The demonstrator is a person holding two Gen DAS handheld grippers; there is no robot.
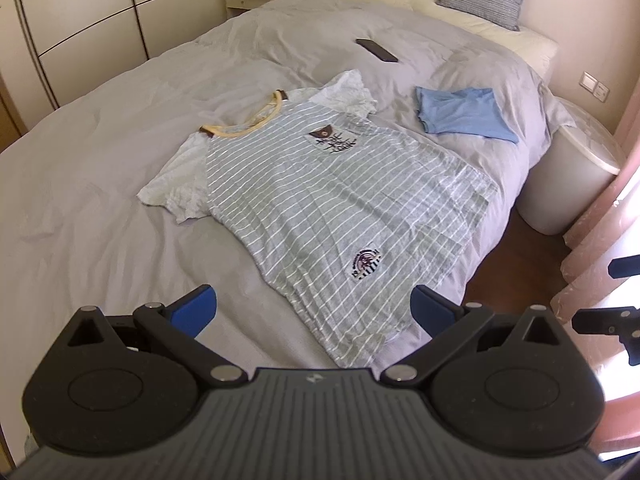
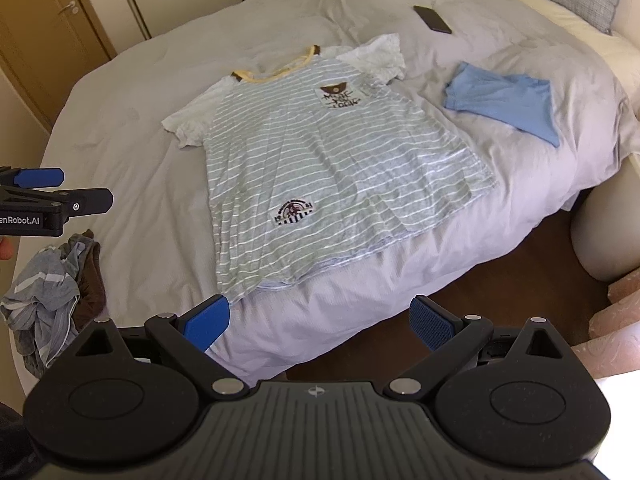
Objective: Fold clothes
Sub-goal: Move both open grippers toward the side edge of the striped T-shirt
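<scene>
Striped T-shirt (image 2: 320, 160): spread flat, face up, at the foot of the bed (image 2: 140, 140), hem at the edge. Likely light, limp; best pinched at hem corners or sleeve. Beyond its right sleeve: folded blue garment (image 2: 508, 106). Left gripper (image 1: 314, 312), right gripper (image 2: 320, 320): both spread, empty.

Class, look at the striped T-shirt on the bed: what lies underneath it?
The striped T-shirt lies flat on the grey duvet, its hem reaching the bed's edge. Whatever the shirt covers is hidden; no lump shows through.
</scene>
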